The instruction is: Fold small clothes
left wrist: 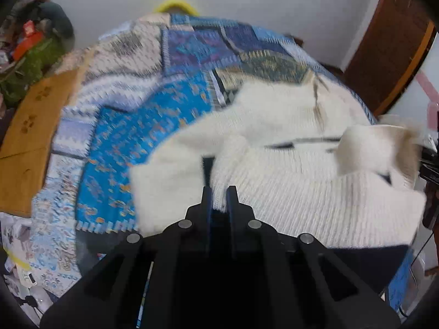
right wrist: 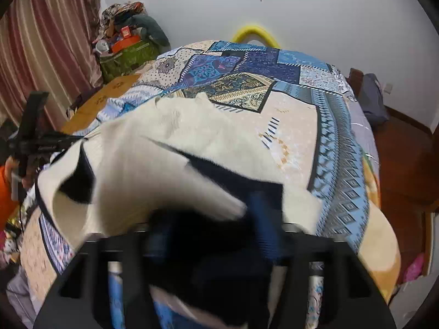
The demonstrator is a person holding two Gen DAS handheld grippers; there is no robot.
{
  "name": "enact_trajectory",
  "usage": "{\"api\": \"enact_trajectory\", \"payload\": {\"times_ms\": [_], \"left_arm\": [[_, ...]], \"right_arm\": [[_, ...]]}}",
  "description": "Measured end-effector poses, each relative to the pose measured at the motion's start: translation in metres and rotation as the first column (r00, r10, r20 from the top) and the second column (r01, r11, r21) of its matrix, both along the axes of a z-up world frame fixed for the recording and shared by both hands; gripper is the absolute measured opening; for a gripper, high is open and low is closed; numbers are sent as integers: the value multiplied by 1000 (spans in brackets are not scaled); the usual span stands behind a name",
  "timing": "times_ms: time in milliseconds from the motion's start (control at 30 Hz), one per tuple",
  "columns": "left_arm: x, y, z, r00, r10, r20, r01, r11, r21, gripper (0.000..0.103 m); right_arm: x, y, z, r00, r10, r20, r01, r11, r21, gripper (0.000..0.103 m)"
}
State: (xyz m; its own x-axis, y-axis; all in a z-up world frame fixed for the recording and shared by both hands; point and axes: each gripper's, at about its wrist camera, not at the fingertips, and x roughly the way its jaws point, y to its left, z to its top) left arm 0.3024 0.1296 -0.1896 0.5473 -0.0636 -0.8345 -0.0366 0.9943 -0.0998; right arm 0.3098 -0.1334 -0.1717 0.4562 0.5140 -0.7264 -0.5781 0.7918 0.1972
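Down at the bottom of the left wrist view, the left gripper (left wrist: pixel 219 192) has its two black fingers drawn nearly together, pinching the near hem of a cream ribbed knit sweater with dark navy trim (left wrist: pixel 288 192). That sweater lies spread over a bed covered by a blue, purple and beige patchwork-print quilt (left wrist: pixel 153 126), with one cuff curled up at the right. Left of the bed sits a tan wooden surface (left wrist: pixel 30 137), and a yellow curved headboard top (left wrist: pixel 175 4) peeks above the quilt's far edge.

Seen from the right wrist camera, the right gripper (right wrist: pixel 214 219) is blurred; its blue-padded fingers are closed on a dark navy edge of the sweater (right wrist: pixel 164 150), and the fabric lifts toward the camera in a fold. Beyond it the quilt (right wrist: pixel 301 137) runs to a white wall. Striped pink curtains (right wrist: pixel 49 41) hang at the left.
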Motion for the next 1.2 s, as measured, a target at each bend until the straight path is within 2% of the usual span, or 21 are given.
{"api": "enact_trajectory", "payload": {"times_ms": [67, 167, 267, 400, 500, 700, 833, 900, 1000, 1100, 1200], "left_arm": [[-4, 8, 10, 998, 42, 43, -42, 999, 2, 9], [-6, 27, 17, 989, 130, 74, -133, 991, 32, 9], [-6, 46, 7, 981, 189, 42, -190, 982, 20, 9], [-9, 63, -16, 971, 238, -14, -238, 971, -9, 9], [-12, 64, -24, 969, 247, -21, -248, 968, -37, 9], [-19, 64, -1, 963, 260, 72, -257, 965, -49, 9], [-15, 66, -13, 963, 270, 29, -268, 962, -50, 9], [-12, 63, -27, 967, 253, -24, -253, 967, -25, 9], [-12, 54, -36, 976, 209, -51, -208, 977, 39, 11], [-15, 51, -29, 979, 198, -46, -195, 978, 76, 12], [-19, 51, -15, 975, 219, -26, -215, 970, 118, 15]], "right_arm": [[5, -1, -1, 1000, -17, -22, 18, 999, 29, 13], [10, -8, 0, 996, -93, -12, 94, 994, 51, 11], [15, -22, -5, 983, -179, -42, 182, 981, 63, 10], [20, -34, -17, 968, -228, -102, 235, 970, 59, 9], [17, -36, -19, 968, -231, -101, 237, 970, 52, 9], [14, -39, 6, 973, -229, -26, 231, 969, 90, 9], [21, -37, -2, 969, -242, -41, 244, 968, 61, 9], [25, -33, -17, 967, -245, -77, 247, 969, 20, 9], [26, -29, -30, 967, -231, -105, 231, 973, -19, 10], [23, -33, -22, 967, -239, -84, 236, 971, -34, 17], [17, -36, -4, 970, -243, -25, 241, 968, -66, 22]]}}
